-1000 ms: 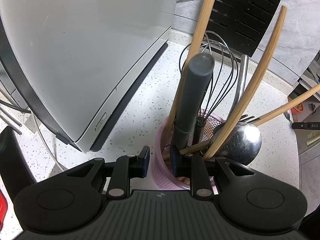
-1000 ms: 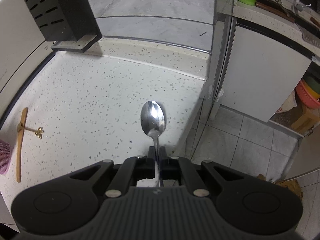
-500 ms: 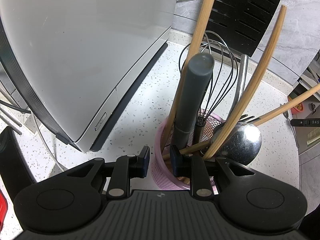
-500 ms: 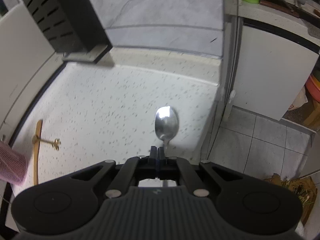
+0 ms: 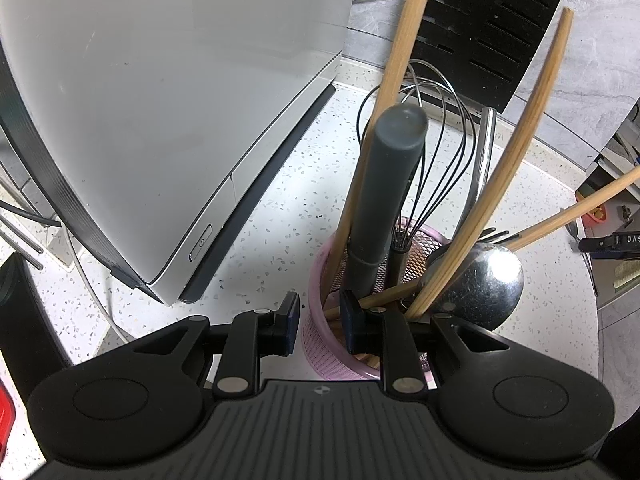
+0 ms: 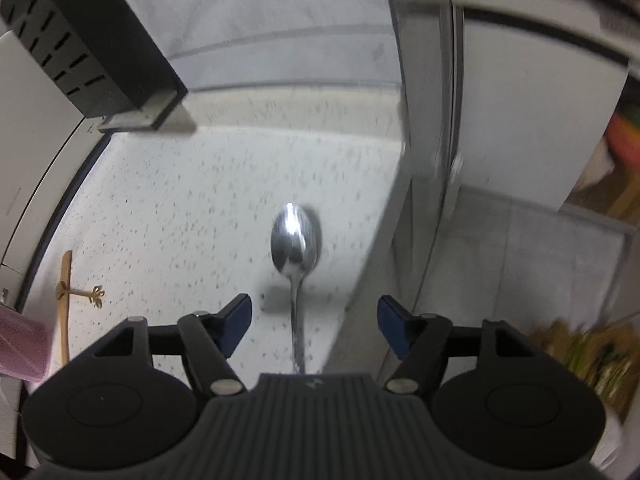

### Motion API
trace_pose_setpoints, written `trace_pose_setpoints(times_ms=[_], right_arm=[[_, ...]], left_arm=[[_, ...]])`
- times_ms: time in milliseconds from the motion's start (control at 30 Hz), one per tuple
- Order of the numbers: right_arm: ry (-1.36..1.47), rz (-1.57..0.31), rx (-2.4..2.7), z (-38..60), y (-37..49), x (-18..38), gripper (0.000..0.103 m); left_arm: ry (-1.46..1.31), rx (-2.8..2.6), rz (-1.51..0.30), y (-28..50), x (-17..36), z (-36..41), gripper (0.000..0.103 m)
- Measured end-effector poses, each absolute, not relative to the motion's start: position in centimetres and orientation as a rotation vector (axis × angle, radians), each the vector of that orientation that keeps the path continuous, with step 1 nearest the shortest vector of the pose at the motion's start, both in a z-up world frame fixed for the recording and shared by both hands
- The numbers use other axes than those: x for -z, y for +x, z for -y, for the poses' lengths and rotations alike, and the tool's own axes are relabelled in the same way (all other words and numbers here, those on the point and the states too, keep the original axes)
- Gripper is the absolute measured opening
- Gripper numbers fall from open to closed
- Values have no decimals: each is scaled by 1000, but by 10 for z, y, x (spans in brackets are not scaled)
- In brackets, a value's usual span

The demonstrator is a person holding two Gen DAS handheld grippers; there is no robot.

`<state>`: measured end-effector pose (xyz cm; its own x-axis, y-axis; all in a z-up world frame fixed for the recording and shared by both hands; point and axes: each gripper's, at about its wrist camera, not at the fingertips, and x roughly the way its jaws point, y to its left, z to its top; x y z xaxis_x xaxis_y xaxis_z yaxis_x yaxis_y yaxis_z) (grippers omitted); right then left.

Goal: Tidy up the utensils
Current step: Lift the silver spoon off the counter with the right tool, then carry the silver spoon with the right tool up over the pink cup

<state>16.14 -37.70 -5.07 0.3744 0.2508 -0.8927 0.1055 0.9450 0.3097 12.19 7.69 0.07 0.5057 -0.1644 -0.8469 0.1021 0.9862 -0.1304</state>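
Shiny metal spoon (image 6: 296,240) on matt speckled stone counter (image 6: 180,208); pink mesh holder (image 5: 320,340).

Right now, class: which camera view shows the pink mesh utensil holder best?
The left wrist view: the pink mesh utensil holder sits centred, with its rim and utensils visible. The right wrist view shows only a blurred sliver of it at the left edge.

Speckled counter (image 6: 168,216) lies open at ten o'clock of the spoon (image 6: 296,240). Knife block (image 6: 92,40) blocks eleven o'clock; the counter edge drops off at three o'clock.
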Motion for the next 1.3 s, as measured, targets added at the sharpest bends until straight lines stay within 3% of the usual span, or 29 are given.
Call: trace_pose_setpoints(times_ms=[67, 400, 733, 1067, 1300], right_arm=[[387, -1197, -102, 381, 164, 57, 66], [644, -1246, -109, 413, 167, 74, 37], [737, -1262, -103, 429, 159, 74, 23], [846, -1267, -98, 445, 155, 77, 1], [846, -1264, -91, 444, 154, 75, 0]], left_arm=[[-65, 161, -1029, 122, -1, -77, 26], [-63, 161, -1030, 123, 0, -77, 26], [-59, 161, -1033, 123, 0, -76, 26], [-52, 160, -1034, 124, 0, -74, 26], [-52, 160, -1034, 124, 0, -74, 26]])
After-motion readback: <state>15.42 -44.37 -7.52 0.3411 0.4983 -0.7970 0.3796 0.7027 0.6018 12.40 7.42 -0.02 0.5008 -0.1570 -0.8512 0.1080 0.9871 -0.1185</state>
